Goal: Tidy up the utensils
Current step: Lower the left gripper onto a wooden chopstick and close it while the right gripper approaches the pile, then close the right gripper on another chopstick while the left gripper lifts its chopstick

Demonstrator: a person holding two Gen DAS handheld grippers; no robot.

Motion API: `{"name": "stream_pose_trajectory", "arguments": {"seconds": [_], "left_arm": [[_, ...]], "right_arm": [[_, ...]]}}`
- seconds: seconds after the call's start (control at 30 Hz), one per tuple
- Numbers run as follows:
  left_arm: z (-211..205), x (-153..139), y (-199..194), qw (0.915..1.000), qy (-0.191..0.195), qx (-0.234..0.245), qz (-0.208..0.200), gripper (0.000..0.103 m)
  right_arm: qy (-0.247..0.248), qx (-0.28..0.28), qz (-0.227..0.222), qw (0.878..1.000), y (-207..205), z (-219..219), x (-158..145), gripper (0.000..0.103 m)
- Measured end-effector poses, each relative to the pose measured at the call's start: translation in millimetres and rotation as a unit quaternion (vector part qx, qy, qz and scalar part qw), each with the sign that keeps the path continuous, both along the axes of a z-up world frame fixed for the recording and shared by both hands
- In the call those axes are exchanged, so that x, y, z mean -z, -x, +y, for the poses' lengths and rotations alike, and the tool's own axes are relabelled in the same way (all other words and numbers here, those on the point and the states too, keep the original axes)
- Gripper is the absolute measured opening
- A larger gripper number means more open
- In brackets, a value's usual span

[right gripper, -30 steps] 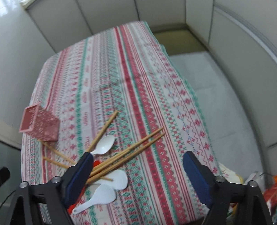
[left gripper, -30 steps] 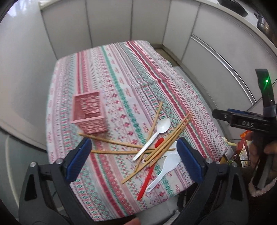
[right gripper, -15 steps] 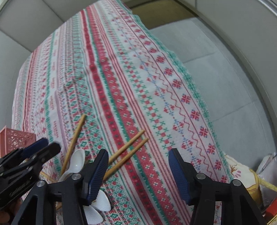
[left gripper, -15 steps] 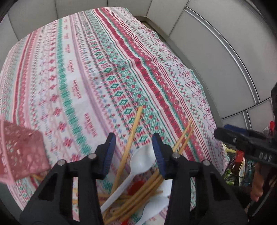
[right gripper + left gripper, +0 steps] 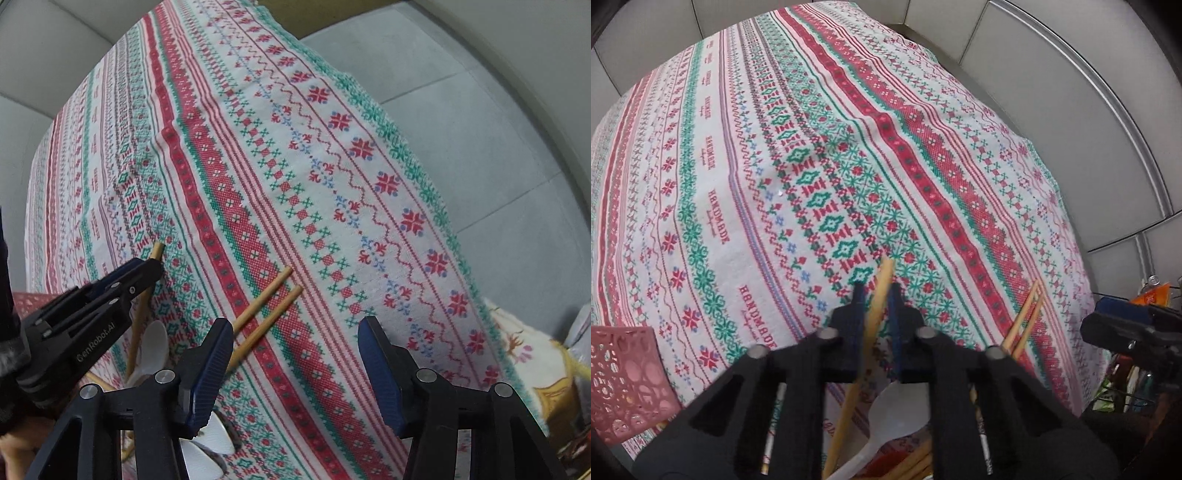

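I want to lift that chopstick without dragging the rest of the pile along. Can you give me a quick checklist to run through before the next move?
1. Left gripper closed on the chopstick: ok, pads pinch it near its far tip.
2. Only one stick between the pads: ok.
3. Its near end free of the pile: not ok, it runs down beside the white spoon and other sticks.
4. Right gripper out of the way: ok, open and empty over the tablecloth.
5. Pink basket within reach: ok, at the left.
6. Basket opening facing up: cannot tell.
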State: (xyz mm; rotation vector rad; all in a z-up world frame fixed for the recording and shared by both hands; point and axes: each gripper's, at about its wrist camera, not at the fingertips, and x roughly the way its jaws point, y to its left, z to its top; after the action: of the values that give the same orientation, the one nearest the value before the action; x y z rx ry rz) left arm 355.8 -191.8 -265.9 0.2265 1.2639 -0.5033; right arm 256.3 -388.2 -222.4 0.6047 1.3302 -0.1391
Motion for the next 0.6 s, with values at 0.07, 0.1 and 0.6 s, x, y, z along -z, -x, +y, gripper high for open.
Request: {"name": "stream_pose_trajectory", "arguments": {"seconds": [0.07, 0.1, 0.6], "left_arm": [[-1.5, 2.3, -2.0, 1.0000, 0.002, -0.001, -0.001, 0.010], [-0.2, 0.9, -1.4, 1.0000, 0.002, -0.001, -0.002, 0.010], [56.0, -78.2, 48.2, 0.9956, 0.023, -0.012, -0.090, 0.009]], "right_arm": [[-0.012, 0.008, 0.002, 1.000, -1.9, -0.3, 3.7, 0.061], [-0.021, 0.013, 0.002, 1.000, -3.3, 0.0, 5.9, 0.057], [-0.062, 0.056, 0.026, 0.996, -26.9, 26.6, 37.5, 0.024]]}}
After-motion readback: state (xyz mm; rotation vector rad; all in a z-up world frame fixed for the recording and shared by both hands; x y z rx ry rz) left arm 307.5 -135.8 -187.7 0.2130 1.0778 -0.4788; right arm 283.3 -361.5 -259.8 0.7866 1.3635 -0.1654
